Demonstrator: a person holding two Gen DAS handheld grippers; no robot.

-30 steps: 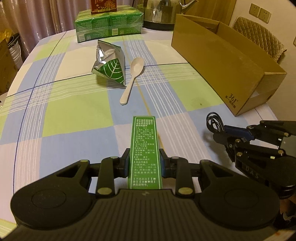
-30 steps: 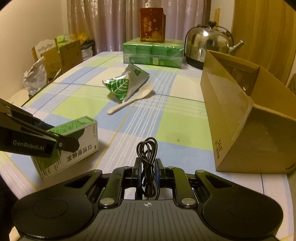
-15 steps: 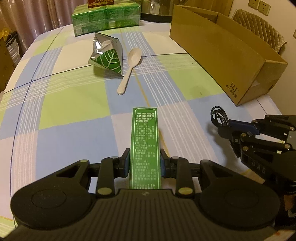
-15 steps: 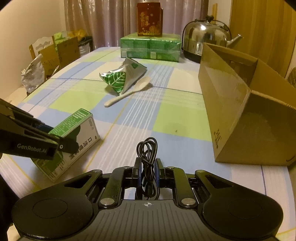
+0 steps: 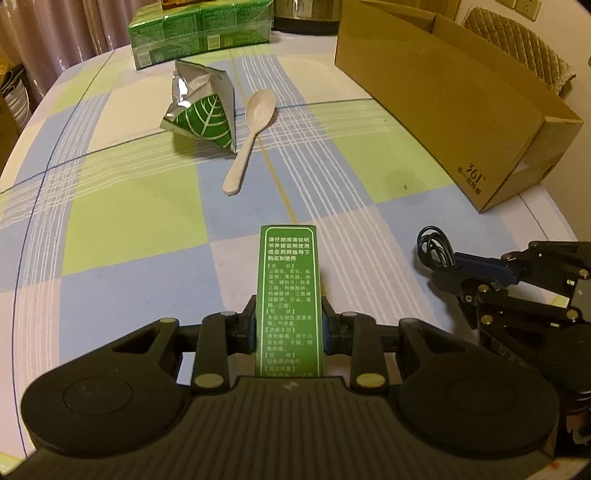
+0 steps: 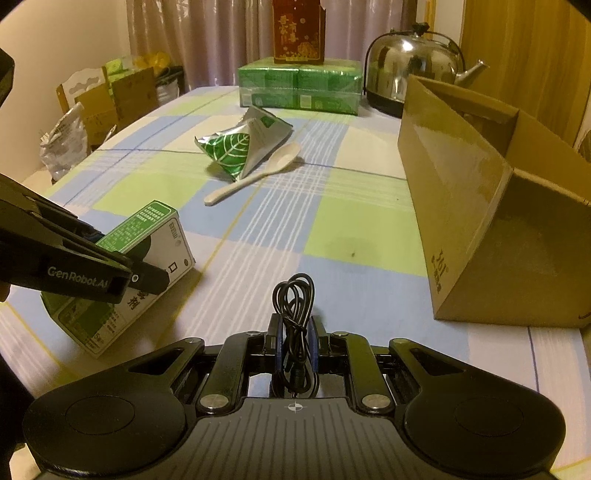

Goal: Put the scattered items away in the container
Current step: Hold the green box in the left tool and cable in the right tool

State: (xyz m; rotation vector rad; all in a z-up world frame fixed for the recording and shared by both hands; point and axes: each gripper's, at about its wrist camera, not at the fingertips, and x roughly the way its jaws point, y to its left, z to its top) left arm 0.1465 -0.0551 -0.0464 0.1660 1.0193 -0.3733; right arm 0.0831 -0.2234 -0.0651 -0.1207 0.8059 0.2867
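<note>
My left gripper [image 5: 289,325] is shut on a green and white medicine box [image 5: 288,291], held just above the checked tablecloth; the box also shows in the right wrist view [image 6: 147,254]. My right gripper [image 6: 294,332] is shut on a coiled black cable [image 6: 294,306], also seen in the left wrist view [image 5: 434,247]. The open cardboard box [image 5: 450,96] stands at the right [image 6: 476,206]. A foil leaf-print pouch [image 5: 203,110] and a white spoon [image 5: 251,136] lie ahead in the middle of the table.
A green shrink-wrapped carton pack [image 6: 301,86] with a red box [image 6: 298,31] on top stands at the far edge, beside a steel kettle [image 6: 413,66]. Chairs with bags and boxes [image 6: 92,103] stand left of the table.
Both grippers have risen a little and moved forward with their loads. The medicine box is now lifted and tilted off the cloth. The pouch and spoon have not moved.
</note>
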